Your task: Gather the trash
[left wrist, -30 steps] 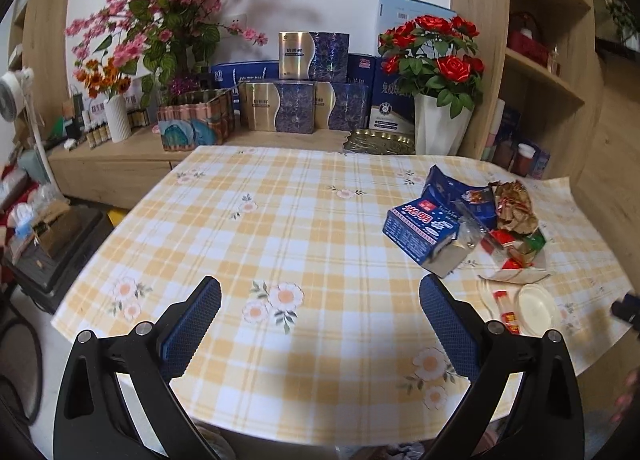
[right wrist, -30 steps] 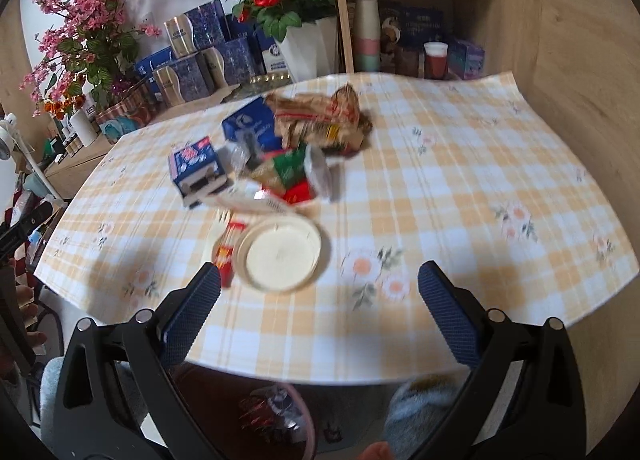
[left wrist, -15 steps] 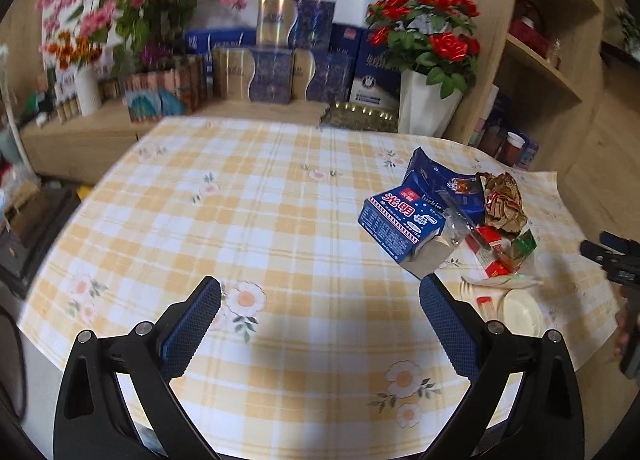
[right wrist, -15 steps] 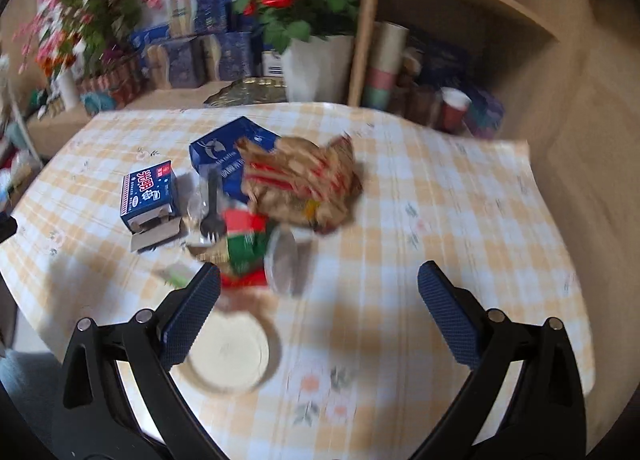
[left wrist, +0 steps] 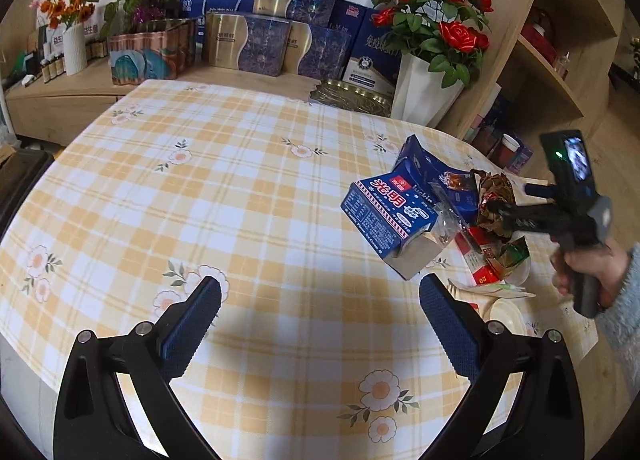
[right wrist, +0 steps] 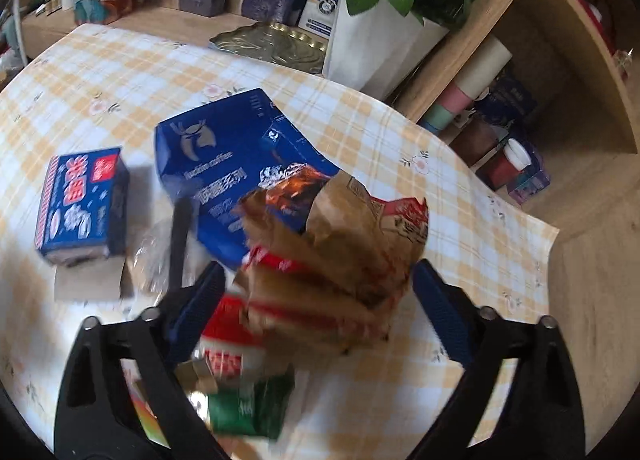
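Blue, dimpled rubber pads line both pairs of black plastic tongs. The left gripper [left wrist: 320, 324] hangs wide open and empty over a bare stretch of the glossy yellow-and-white checked tablecloth [left wrist: 224, 196] printed with daisies. The right gripper [right wrist: 316, 300], held in a person's hand [left wrist: 588, 268] with a grey knitted sleeve, is narrowing its jaws around a crumpled brown paper bag with red print [right wrist: 344, 252]; the bag sits between the pads, which do not yet press on it. Around it lies the heap of trash: a shiny green foil wrapper [right wrist: 252, 408], a red-and-white packet [right wrist: 224, 336], a flat round white lid [left wrist: 508, 316], a boxy blue milk carton [left wrist: 388, 216] and, behind, a creased blue coffee bag [right wrist: 236, 156]. Farthest back, red fabric roses in an angular white vase [left wrist: 424, 88] stand beside an embossed gold tray [left wrist: 352, 98].
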### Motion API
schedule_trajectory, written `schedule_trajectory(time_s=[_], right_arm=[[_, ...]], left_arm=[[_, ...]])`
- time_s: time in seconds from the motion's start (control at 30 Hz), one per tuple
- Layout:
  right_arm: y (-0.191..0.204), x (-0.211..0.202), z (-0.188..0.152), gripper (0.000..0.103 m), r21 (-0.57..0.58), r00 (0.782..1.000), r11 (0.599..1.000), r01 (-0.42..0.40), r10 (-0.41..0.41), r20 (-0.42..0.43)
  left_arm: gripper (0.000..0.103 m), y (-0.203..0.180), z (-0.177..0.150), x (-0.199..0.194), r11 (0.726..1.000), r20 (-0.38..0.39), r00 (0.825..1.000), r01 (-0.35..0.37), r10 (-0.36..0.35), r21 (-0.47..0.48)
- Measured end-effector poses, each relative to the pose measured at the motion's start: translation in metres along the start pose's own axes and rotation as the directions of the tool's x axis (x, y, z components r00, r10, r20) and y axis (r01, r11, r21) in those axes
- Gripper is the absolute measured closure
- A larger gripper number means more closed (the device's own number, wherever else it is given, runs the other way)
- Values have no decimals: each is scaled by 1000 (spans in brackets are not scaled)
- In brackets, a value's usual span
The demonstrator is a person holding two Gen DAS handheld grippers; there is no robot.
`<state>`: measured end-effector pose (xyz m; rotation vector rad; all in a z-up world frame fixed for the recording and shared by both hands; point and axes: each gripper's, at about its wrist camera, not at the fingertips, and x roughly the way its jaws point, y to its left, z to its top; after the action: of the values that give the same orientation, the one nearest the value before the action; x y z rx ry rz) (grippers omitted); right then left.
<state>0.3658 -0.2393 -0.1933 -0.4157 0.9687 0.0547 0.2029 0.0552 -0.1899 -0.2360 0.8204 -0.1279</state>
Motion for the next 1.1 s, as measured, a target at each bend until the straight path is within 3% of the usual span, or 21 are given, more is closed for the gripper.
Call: schedule_trajectory(time_s=[0.03, 0.07, 0.1, 0.13, 0.2, 0.3, 0.5, 0.57, 0.67, 0.77, 0.87, 1.0, 1.1], right_arm=[[0, 5, 2, 22, 6, 1000, 1000, -12, 12, -11], [0, 10, 3, 31, 10, 999, 1000, -27, 27, -27], [2, 13, 3, 48, 7, 998, 999, -43, 44, -38], [4, 15, 2, 54, -8, 997, 999, -54, 53, -48], [6, 8, 0, 70, -36, 999, 999, -29, 29, -14], [-1, -14, -5, 86, -17, 996, 999, -28, 30, 87], [-31, -62, -22, 89, 67, 967, 996, -58, 39, 253], [-43, -77, -29, 89, 105, 954, 991, -80, 46, 295], [-60, -91, -37, 89, 154, 942, 982, -110, 54, 331], [-75, -104, -48, 89, 200, 933, 969, -144, 65, 355], [-88, -111, -60, 89, 241, 927, 956, -166, 68, 370], [-101, -115, -73, 89, 277, 922, 943, -184, 68, 380], [-107, -117, -83, 89, 304, 922, 932, -198, 72, 380]], left_arm=[[6, -1, 0, 3, 1000, -7, 1000, 8, -8, 0], [6, -1, 0, 6, 1000, -13, 1000, 13, -13, -1], [6, -2, 0, 7, 1000, -16, 1000, 16, -16, -2], [6, -4, 0, 10, 1000, -21, 1000, 22, -22, -2], [6, -6, 0, 15, 999, -32, 999, 38, -38, -2], [6, -12, -1, 24, 998, -51, 997, 61, -61, 2], [6, -23, 2, 51, 993, -107, 987, 118, -118, -10], [6, -29, 8, 61, 990, -113, 985, 138, -134, 24], [6, -43, 21, 82, 979, -118, 987, 124, -106, 159], [6, -59, 33, 101, 931, -94, 995, 77, -47, 356], [6, -72, 44, 123, 861, -104, 994, 84, -36, 501], [6, -80, 55, 146, 820, -153, 988, 117, -36, 560], [6, -84, 61, 160, 808, -194, 979, 162, -60, 567]])
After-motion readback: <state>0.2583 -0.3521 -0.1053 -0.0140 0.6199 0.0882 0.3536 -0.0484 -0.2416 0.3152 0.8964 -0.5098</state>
